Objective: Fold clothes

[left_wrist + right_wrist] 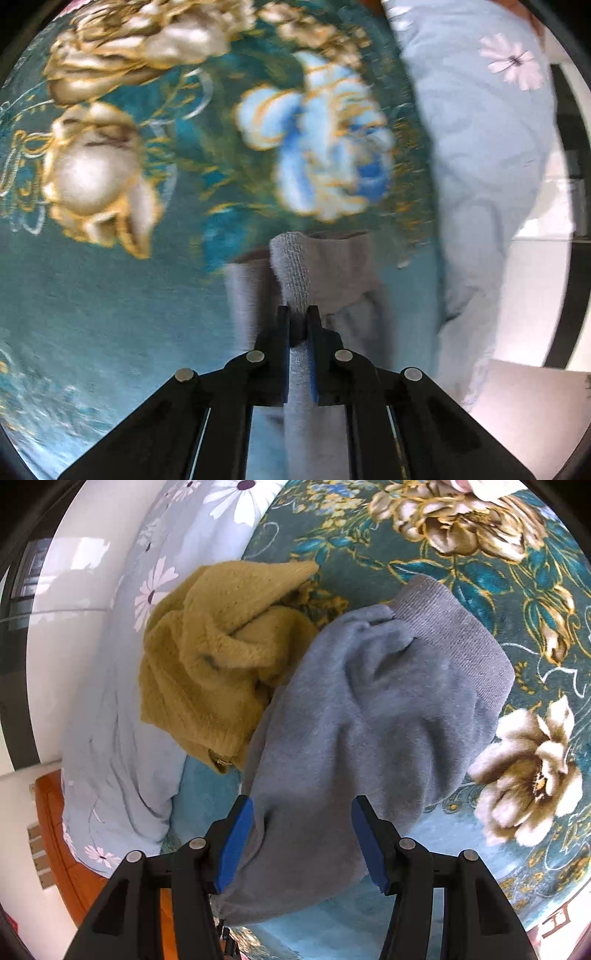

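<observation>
Left wrist view: my left claw [298, 314] is clamped on a ribbed fold of the grey sweatshirt [314, 266], low centre, over the teal floral blanket [110, 295]. In the right wrist view, my right claw [302, 840] gapes around its fleecy bulk [369, 709], unpinched; the mustard knit sweater [221, 657] sits upper left. I judge spreading it flat comes next.

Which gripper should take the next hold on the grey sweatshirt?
Right, probably. The right gripper stands open over the grey sweatshirt, fabric between its pads. The left gripper is already shut on a fold.
</observation>
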